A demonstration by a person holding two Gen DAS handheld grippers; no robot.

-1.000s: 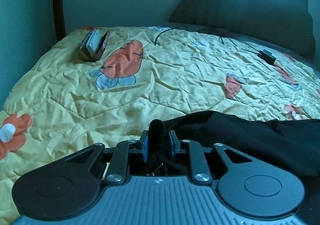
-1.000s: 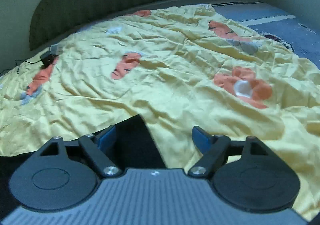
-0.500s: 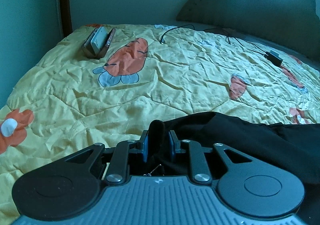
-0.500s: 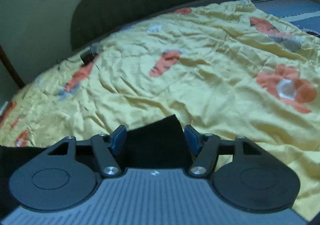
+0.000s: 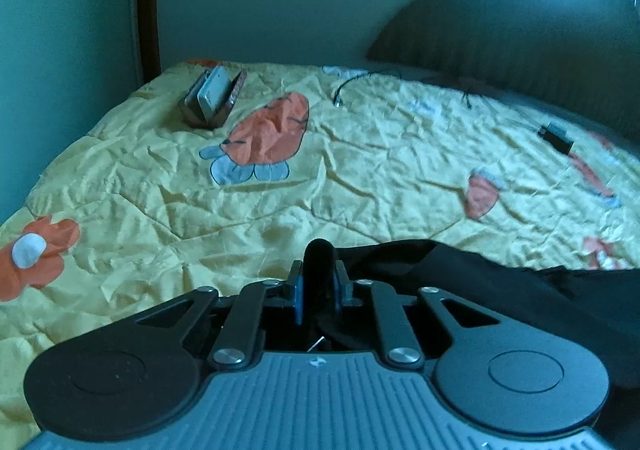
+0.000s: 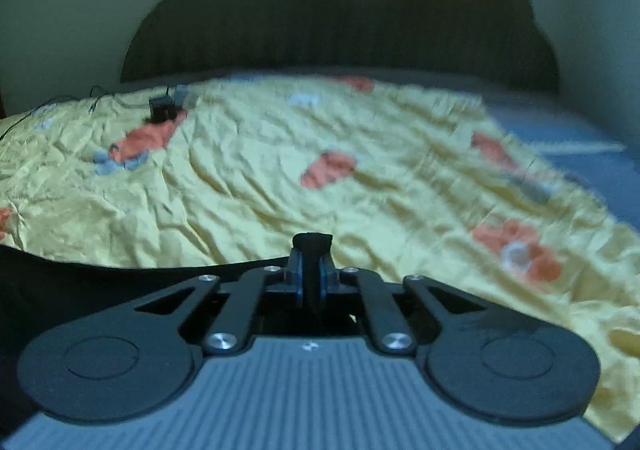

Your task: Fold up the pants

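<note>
Black pants (image 5: 500, 290) lie on a yellow bedspread (image 5: 320, 170) with orange flower prints. In the left wrist view my left gripper (image 5: 318, 274) is shut on a fold of the pants, and the cloth trails off to the right. In the right wrist view my right gripper (image 6: 312, 270) is shut on another edge of the pants (image 6: 80, 282), which stretch away to the left. A small bunch of black cloth sticks up between each pair of fingers.
A phone in a brown open case (image 5: 212, 98) stands at the far left of the bed. A black charger (image 5: 556, 136) and cables (image 5: 352, 84) lie near the dark headboard (image 6: 340, 30). A wall runs along the bed's left side.
My right gripper has closed from open onto the pants edge and swung to face the headboard. My left gripper stays shut on the pants and has tilted up a little.
</note>
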